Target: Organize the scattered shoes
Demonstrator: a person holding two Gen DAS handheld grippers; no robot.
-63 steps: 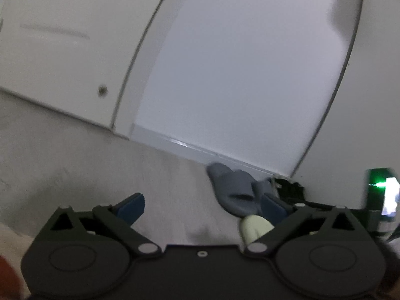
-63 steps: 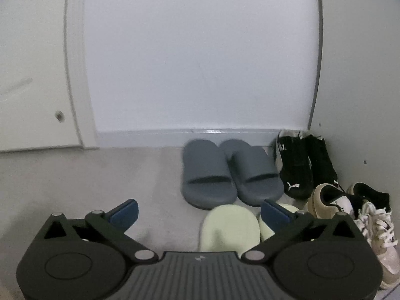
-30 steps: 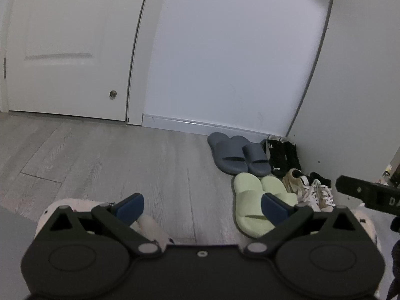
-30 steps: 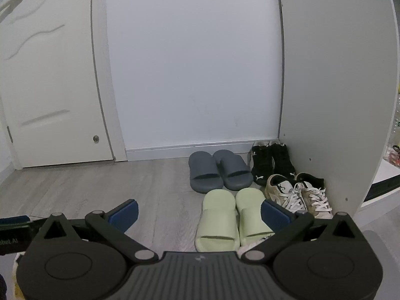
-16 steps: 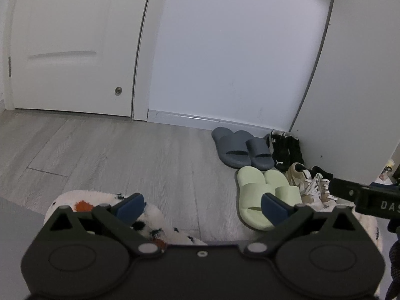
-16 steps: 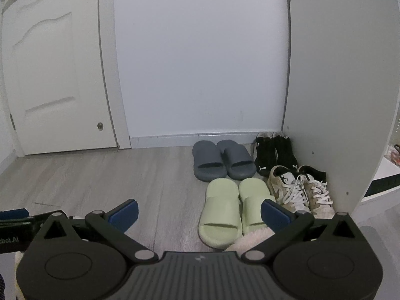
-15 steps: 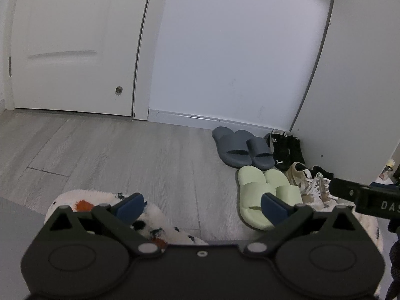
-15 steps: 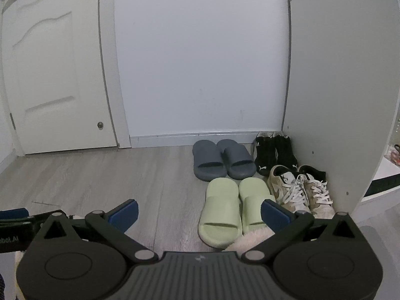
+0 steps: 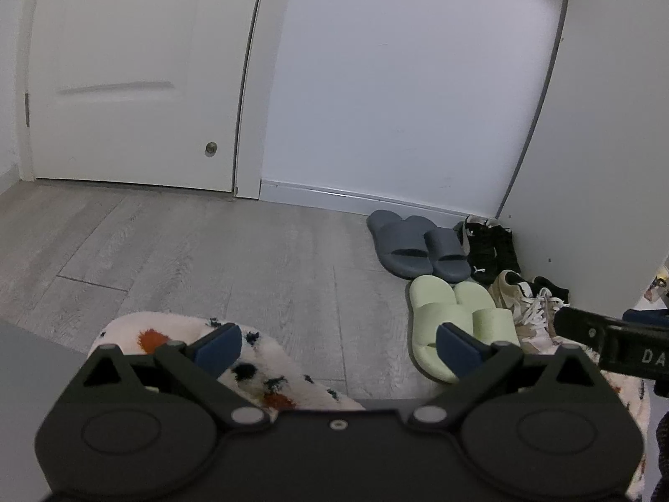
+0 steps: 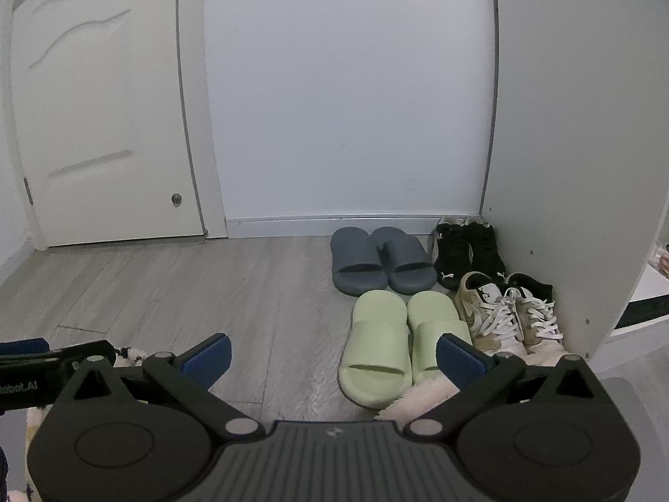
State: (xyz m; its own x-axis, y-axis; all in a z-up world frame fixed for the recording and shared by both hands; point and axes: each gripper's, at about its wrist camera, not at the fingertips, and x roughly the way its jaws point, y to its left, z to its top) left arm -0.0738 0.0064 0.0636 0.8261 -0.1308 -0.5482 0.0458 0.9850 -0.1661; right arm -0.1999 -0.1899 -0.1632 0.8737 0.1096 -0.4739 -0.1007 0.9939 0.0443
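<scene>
Both the left gripper (image 9: 338, 345) and the right gripper (image 10: 332, 353) have their jaws spread wide, holding nothing. Beneath them lies a fluffy white rug with black and orange spots (image 9: 267, 372), partly hidden. Against the white cabinet side panel (image 10: 564, 167) stand four pairs: two pale green foam slides (image 10: 401, 343), two grey-blue slides (image 10: 378, 261), two black sneakers (image 10: 468, 255), two beige laced sneakers (image 10: 508, 313).

My left gripper (image 9: 338, 345) and my right gripper (image 10: 332, 353) both hover level and side by side, jaws spread wide, holding nothing between them.
</scene>
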